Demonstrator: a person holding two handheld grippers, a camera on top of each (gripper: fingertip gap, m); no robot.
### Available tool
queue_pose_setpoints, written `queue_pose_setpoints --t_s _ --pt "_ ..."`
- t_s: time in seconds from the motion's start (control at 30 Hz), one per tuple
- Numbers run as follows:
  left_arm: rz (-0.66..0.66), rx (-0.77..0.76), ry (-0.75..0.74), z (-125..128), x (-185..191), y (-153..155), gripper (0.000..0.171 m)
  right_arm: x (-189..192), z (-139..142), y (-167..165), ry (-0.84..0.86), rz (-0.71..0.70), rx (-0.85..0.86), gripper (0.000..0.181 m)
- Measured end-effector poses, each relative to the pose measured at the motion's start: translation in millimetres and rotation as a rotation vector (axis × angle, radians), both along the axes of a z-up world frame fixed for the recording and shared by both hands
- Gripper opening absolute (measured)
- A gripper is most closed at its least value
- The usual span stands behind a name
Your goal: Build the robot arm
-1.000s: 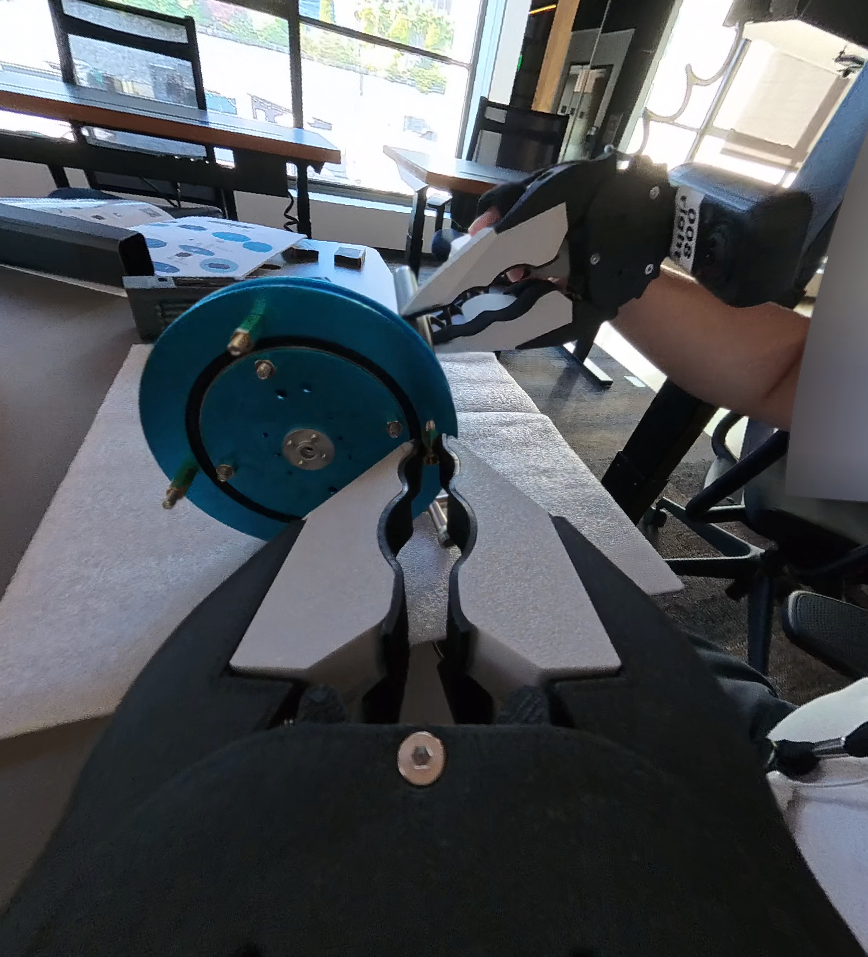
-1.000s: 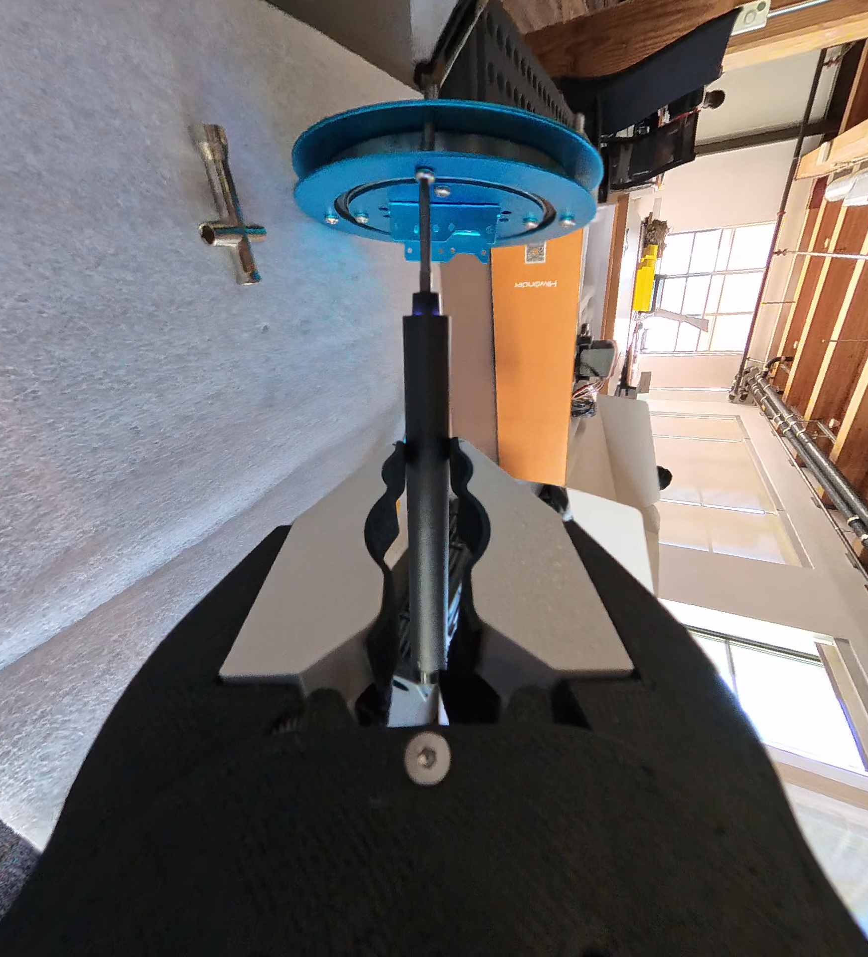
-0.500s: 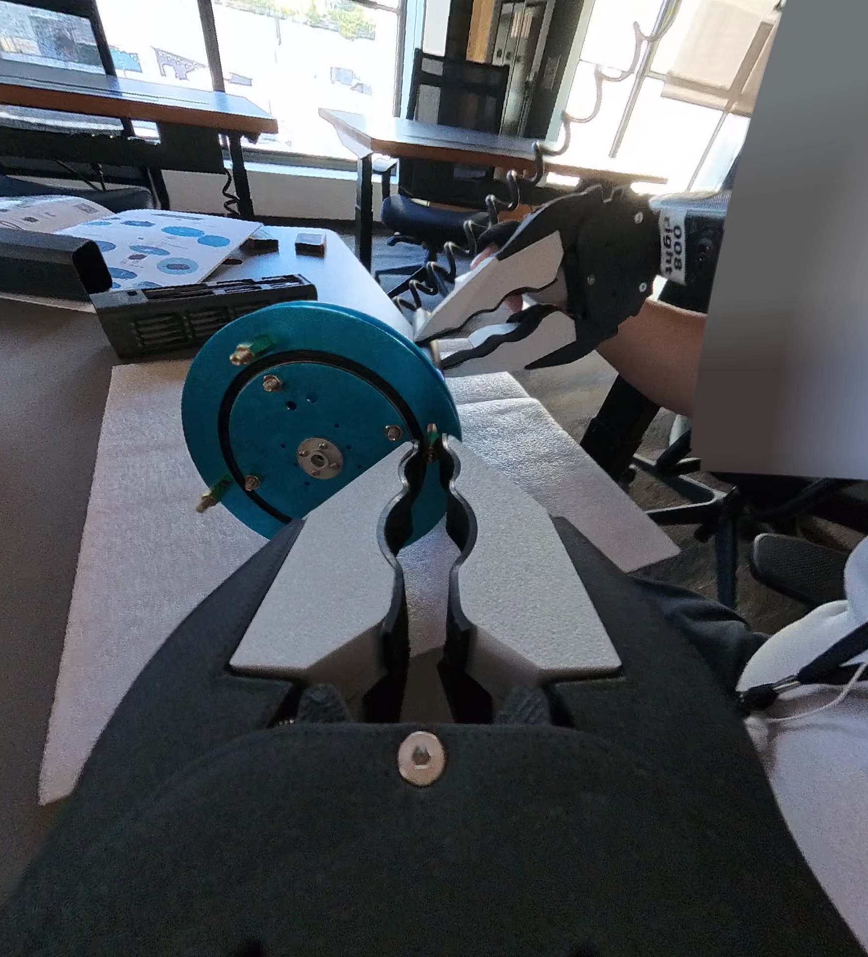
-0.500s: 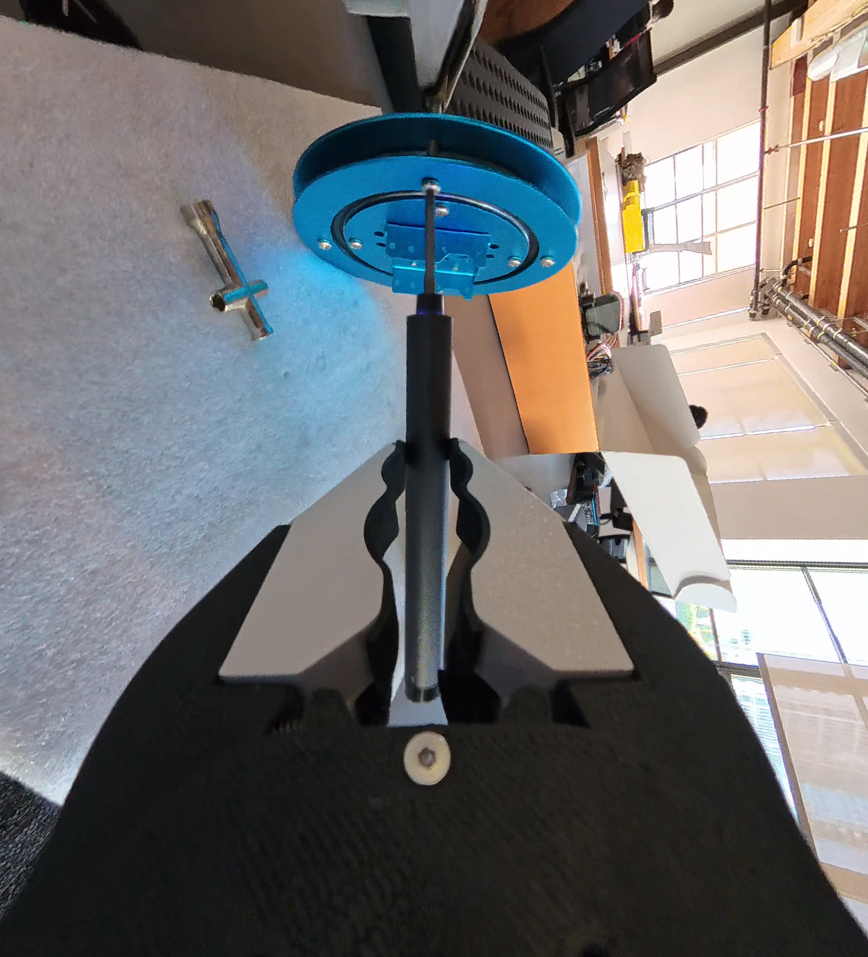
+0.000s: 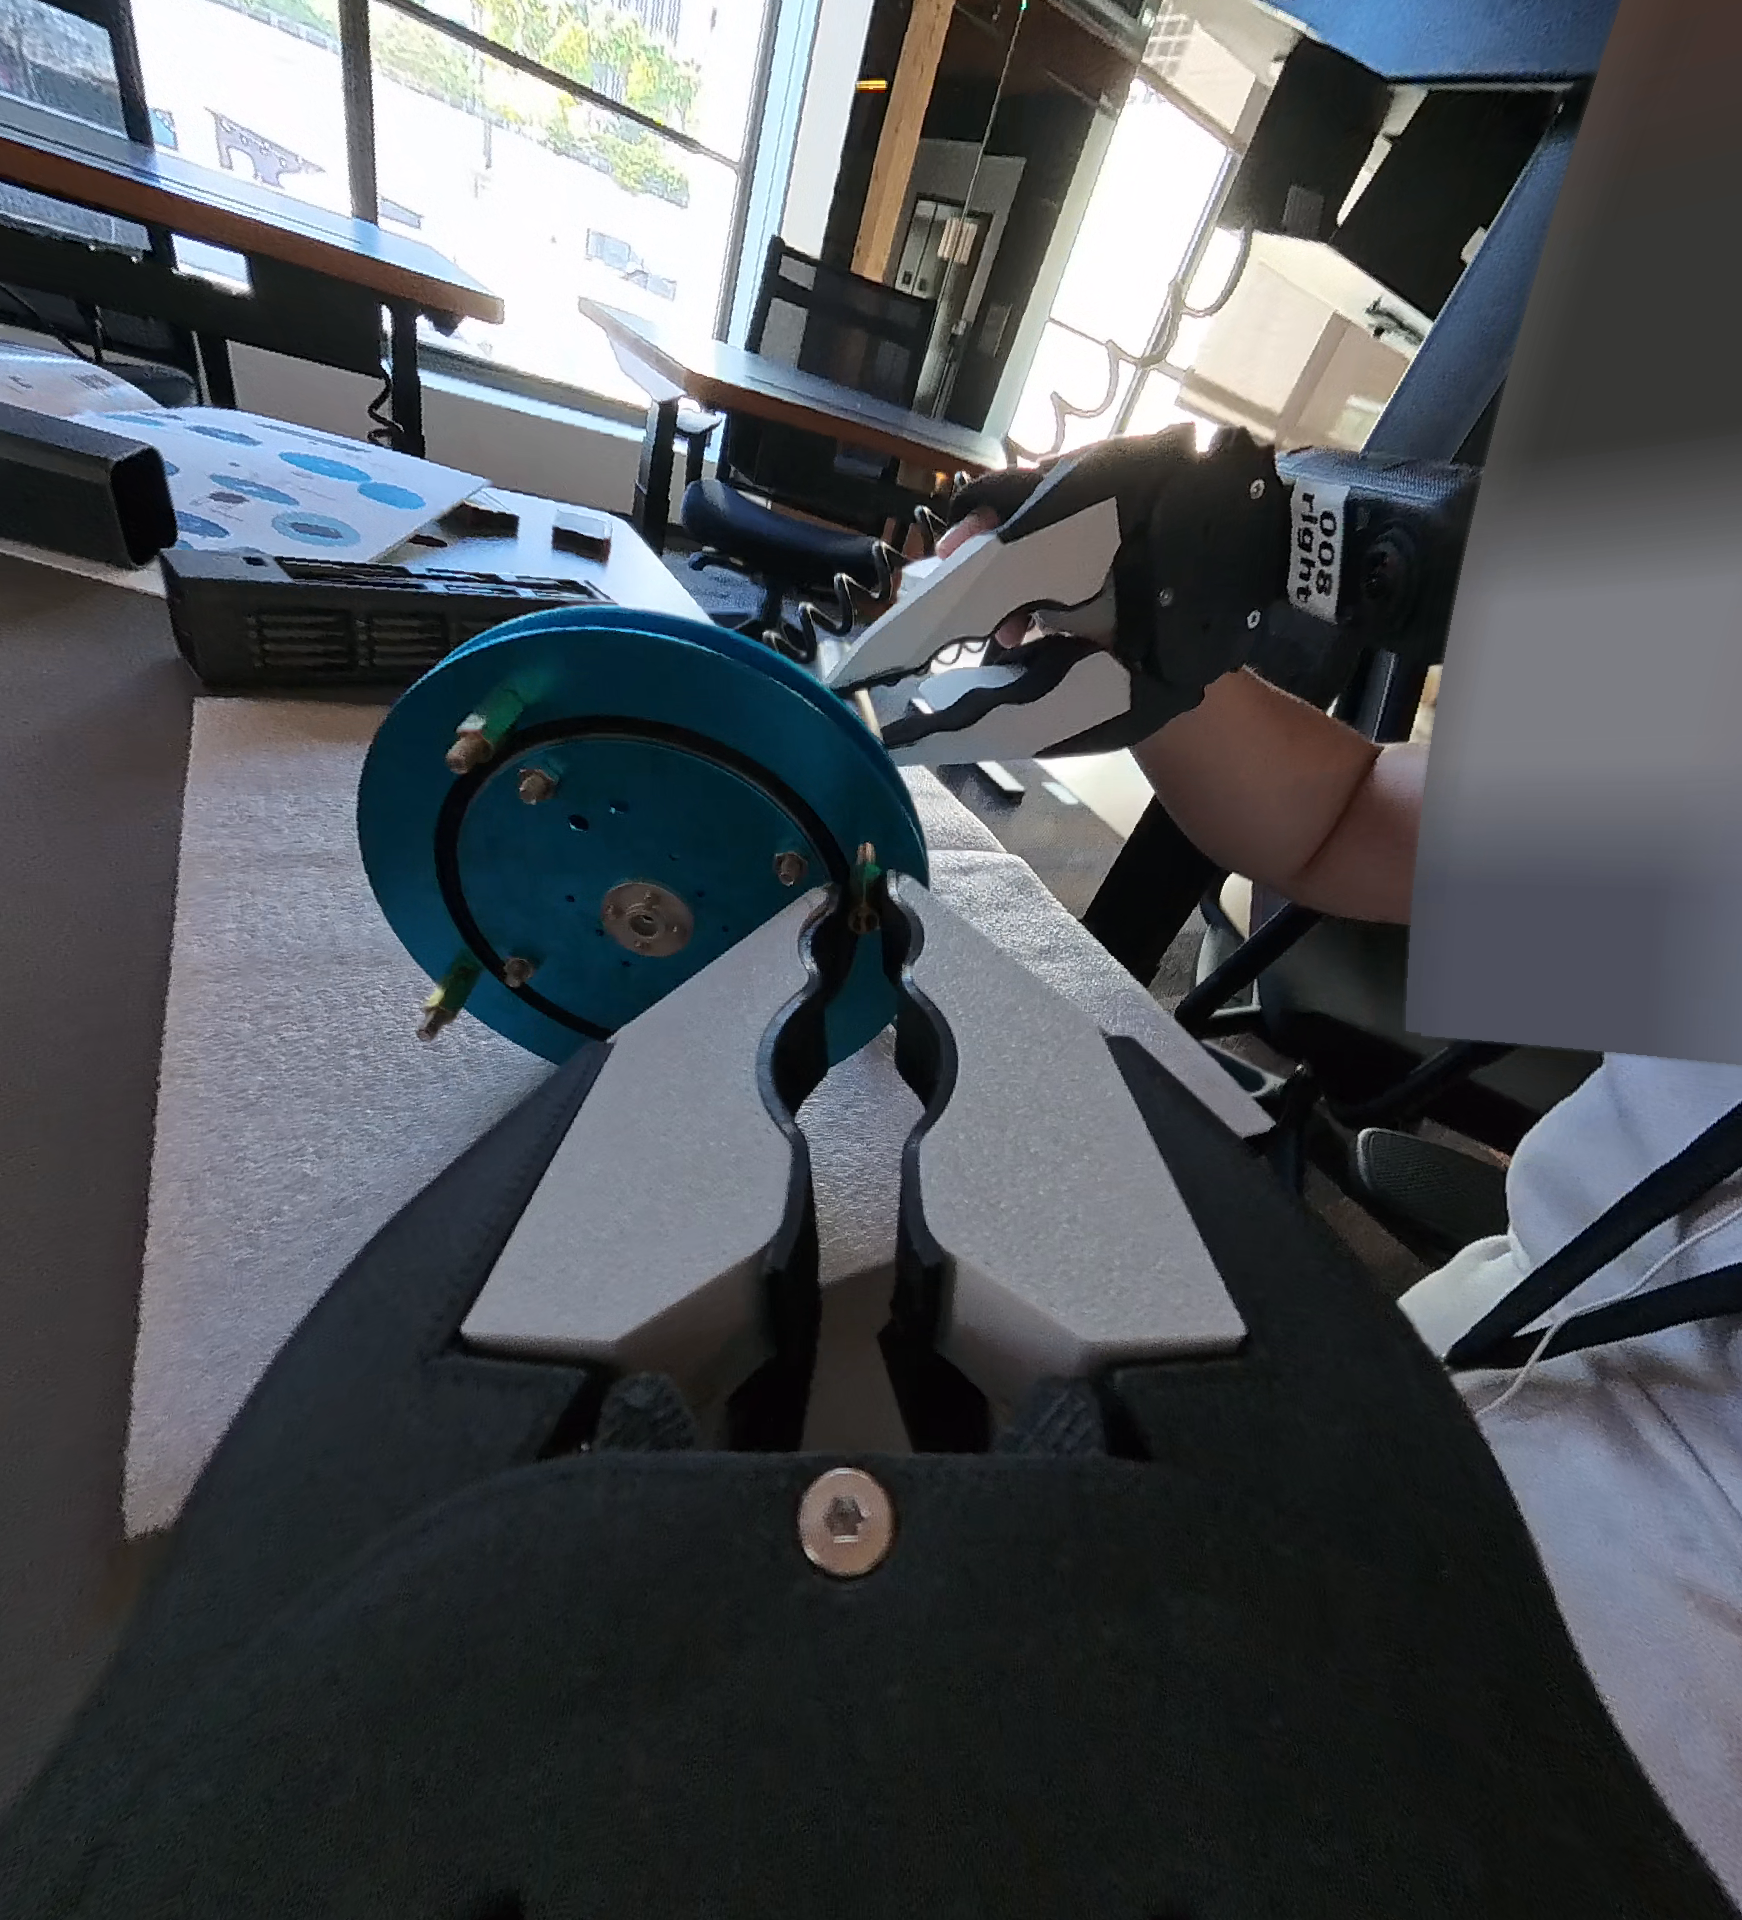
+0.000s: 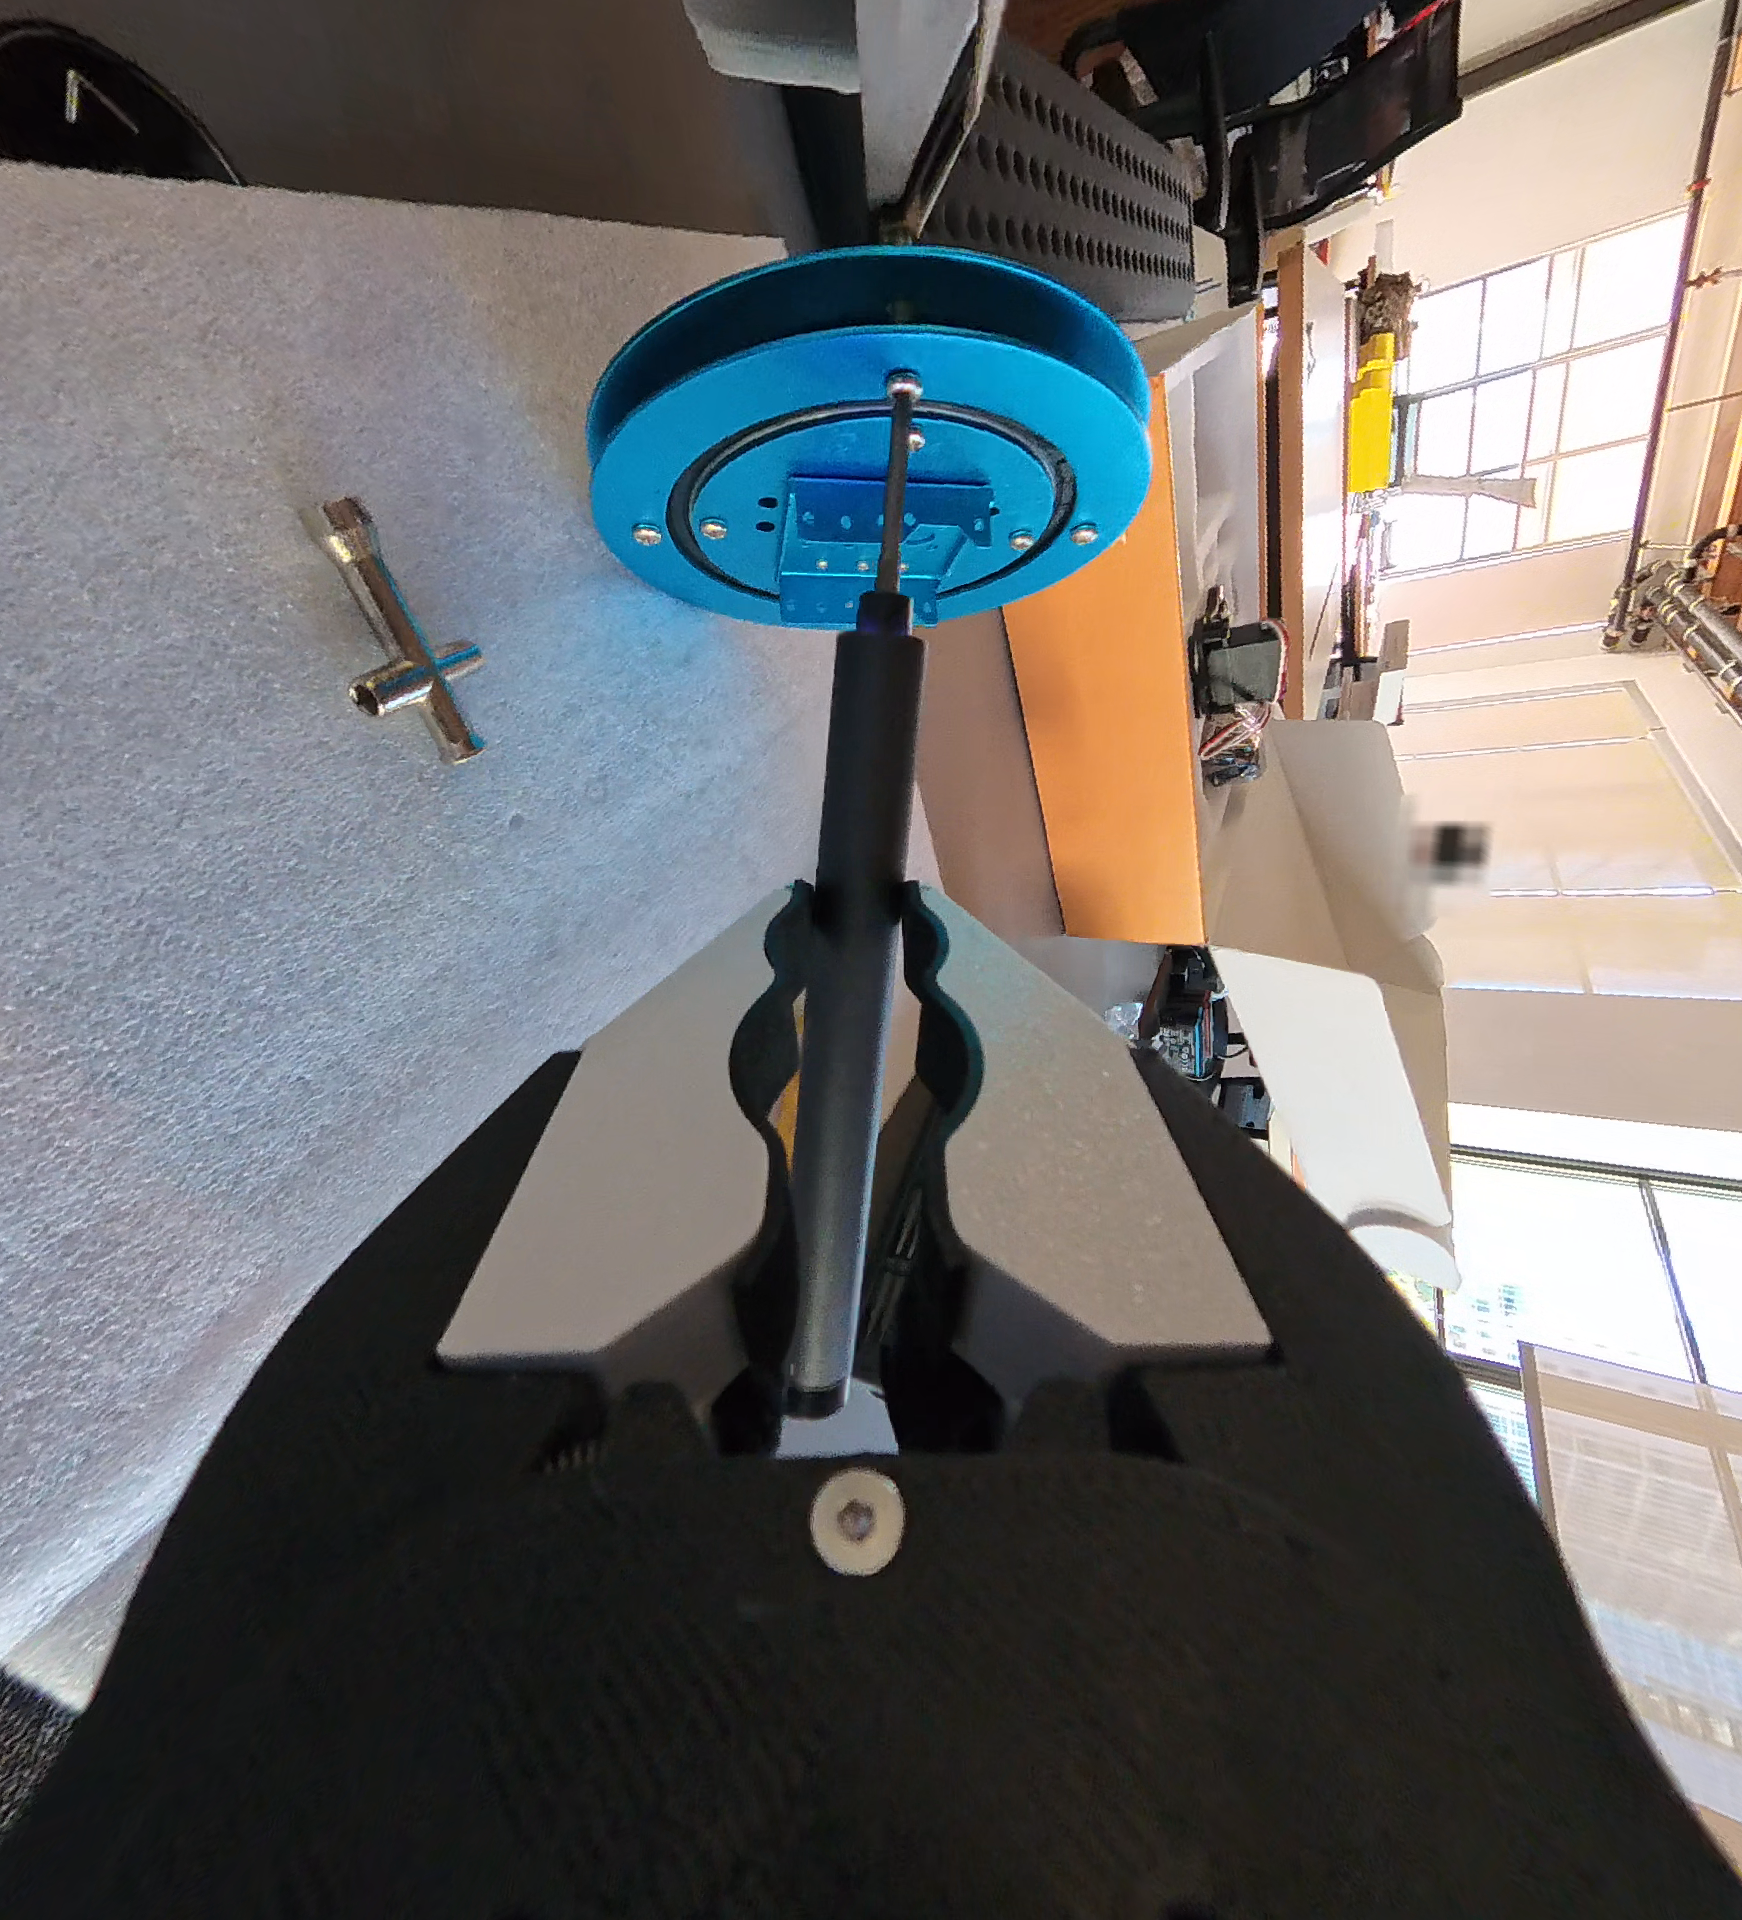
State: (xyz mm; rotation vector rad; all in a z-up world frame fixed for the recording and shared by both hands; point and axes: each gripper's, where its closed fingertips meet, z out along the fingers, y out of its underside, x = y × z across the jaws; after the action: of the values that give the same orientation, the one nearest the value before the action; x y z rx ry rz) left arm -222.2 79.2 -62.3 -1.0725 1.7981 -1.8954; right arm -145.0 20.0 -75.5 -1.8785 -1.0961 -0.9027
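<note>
Left gripper (image 5: pixel 862 902) jaws clenched on blue wheel's (image 5: pixel 638 831) stud; right gripper (image 6: pixel 851 904) jaws grasping screwdriver (image 6: pixel 851 997), tip at rim screw. Cross wrench (image 6: pixel 399 634) beside on foam mat (image 6: pixel 171 935).

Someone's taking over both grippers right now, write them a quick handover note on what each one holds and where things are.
Left gripper: shut on a small green-tipped post at the rim of the blue wheel, holding it on edge over the white foam mat.
Right gripper: shut on a black screwdriver, tip at a screw on the wheel's other face.
Metal cross wrench lies loose on the mat.
Whether that screw is tight or loose can't be seen.
</note>
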Motion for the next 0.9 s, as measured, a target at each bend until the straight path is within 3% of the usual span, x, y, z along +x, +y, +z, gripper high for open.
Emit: queue_pose_setpoints --t_s 0.4,0.73,0.9 --pt "-0.038 -0.301 0.069 8 16 6 0.004 13 6 3 0.007 -0.023 -0.039 0.015" --pt "0.023 -0.333 0.211 9 20 6 0.004 25 7 12 -0.045 -0.023 -0.086 0.015" --pt "0.117 -0.270 0.184 10 23 6 0.004 23 8 7 0.007 -0.059 -0.071 0.015"
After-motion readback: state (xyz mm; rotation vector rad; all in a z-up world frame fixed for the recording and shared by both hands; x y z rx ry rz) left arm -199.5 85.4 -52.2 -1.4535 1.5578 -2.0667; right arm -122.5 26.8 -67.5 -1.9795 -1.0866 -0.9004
